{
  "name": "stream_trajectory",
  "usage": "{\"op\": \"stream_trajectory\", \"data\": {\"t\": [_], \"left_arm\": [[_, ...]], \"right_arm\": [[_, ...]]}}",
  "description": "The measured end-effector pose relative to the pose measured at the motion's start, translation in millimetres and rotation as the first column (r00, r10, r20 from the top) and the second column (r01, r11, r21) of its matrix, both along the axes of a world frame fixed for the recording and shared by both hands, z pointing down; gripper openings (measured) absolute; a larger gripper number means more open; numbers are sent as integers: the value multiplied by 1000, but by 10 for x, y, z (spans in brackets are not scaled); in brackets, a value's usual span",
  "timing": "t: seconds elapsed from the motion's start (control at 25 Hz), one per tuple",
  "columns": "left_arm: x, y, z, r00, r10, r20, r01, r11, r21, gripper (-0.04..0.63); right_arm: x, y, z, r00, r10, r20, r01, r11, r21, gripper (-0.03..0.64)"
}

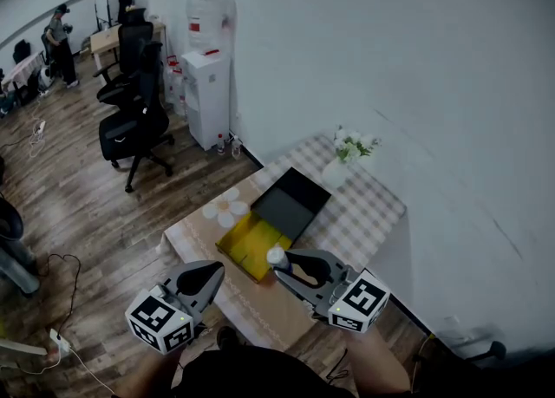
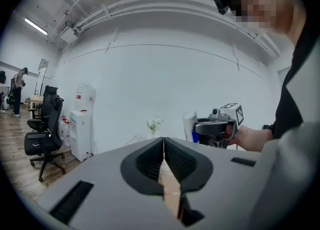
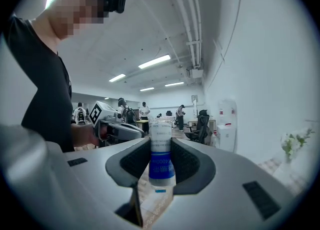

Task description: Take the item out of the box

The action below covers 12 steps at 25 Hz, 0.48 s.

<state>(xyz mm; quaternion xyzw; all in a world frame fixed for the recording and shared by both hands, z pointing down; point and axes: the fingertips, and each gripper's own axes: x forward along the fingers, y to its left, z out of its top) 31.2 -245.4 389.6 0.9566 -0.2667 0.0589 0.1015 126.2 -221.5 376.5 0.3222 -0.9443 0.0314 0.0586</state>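
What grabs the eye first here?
The right gripper is shut on an upright white bottle with a blue label, held over the near end of the table. Just beyond it sits the open yellow box, with a dark lid lying against its far side. The left gripper is shut and empty, low at the head view's left.

Table (image 1: 368,214): open yellow box (image 1: 247,244), flower vase (image 1: 338,171), white discs (image 1: 224,207).
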Motion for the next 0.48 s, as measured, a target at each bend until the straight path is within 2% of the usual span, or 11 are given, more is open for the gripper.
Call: {"op": "stream_trajectory", "data": {"t": [0.48], "left_arm": [[-22, -54, -89, 1000, -3, -5, 4, 1000, 16, 15]], "right_arm": [[272, 390, -284, 978, -6, 208, -18, 993, 116, 131]]}}
